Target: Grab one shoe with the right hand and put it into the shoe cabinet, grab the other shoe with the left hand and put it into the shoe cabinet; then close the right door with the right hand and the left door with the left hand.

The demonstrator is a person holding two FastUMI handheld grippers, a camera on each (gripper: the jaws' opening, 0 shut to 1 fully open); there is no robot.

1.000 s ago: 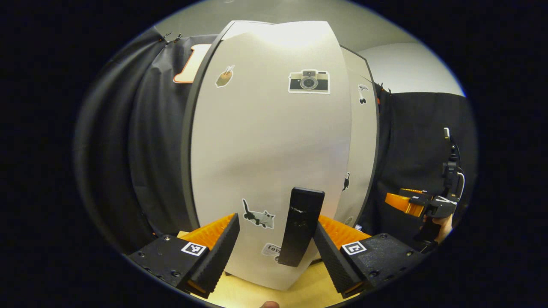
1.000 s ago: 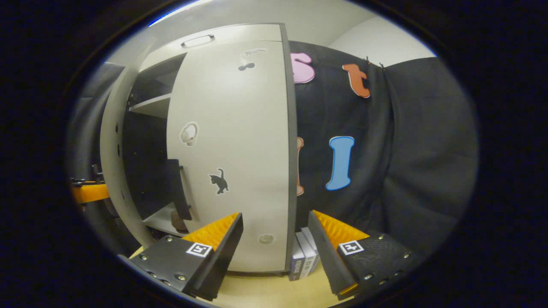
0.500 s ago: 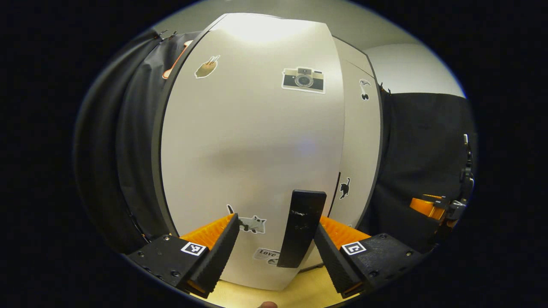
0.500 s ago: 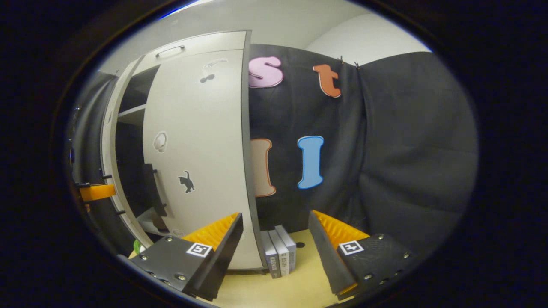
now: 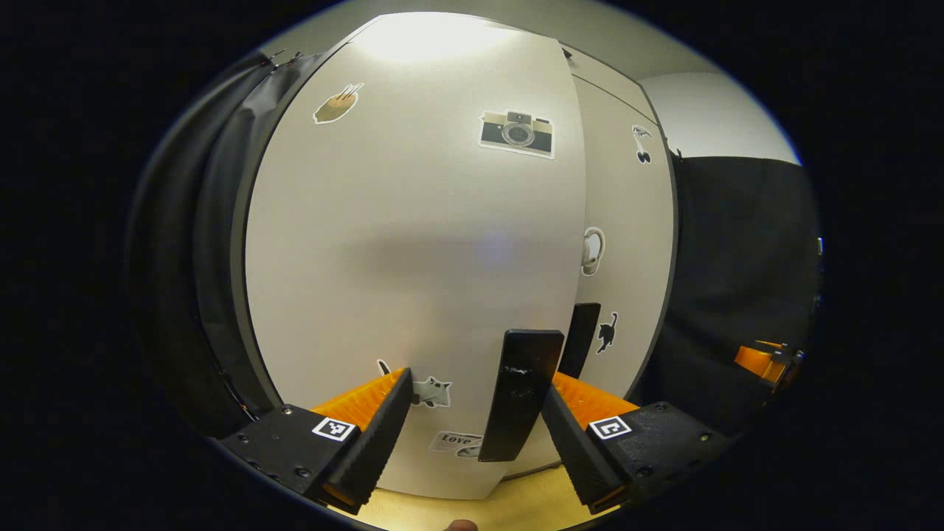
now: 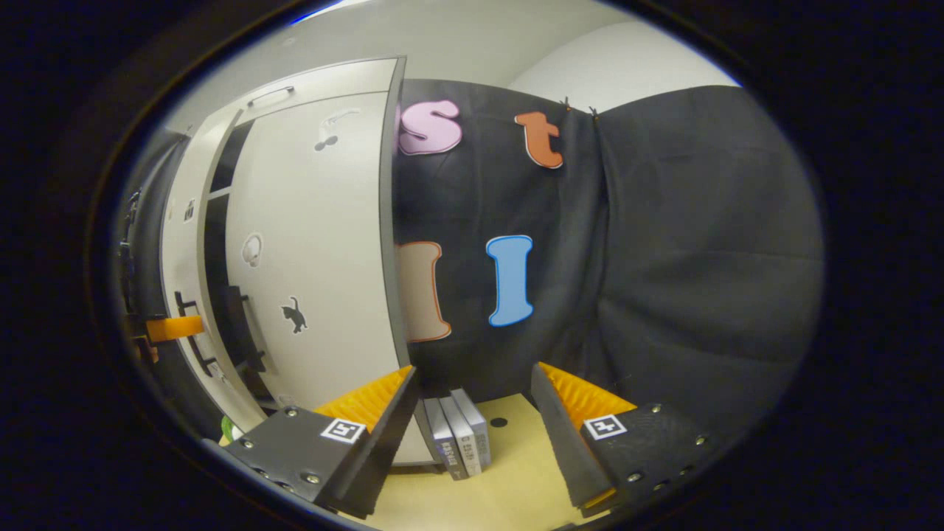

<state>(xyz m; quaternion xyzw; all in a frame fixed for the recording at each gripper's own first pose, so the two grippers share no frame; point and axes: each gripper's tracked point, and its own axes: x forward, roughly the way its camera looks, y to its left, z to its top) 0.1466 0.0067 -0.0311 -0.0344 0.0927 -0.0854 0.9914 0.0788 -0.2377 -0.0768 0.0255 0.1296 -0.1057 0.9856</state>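
Left gripper view: the left gripper (image 5: pixel 473 413) is spread wide, its fingers flanking the black handle (image 5: pixel 520 394) of the left door (image 5: pixel 413 243) without pressing it. Right gripper view: the right gripper (image 6: pixel 472 424) is released, near upright books (image 6: pixel 459 440) right of the shoe cabinet (image 6: pixel 310 258).
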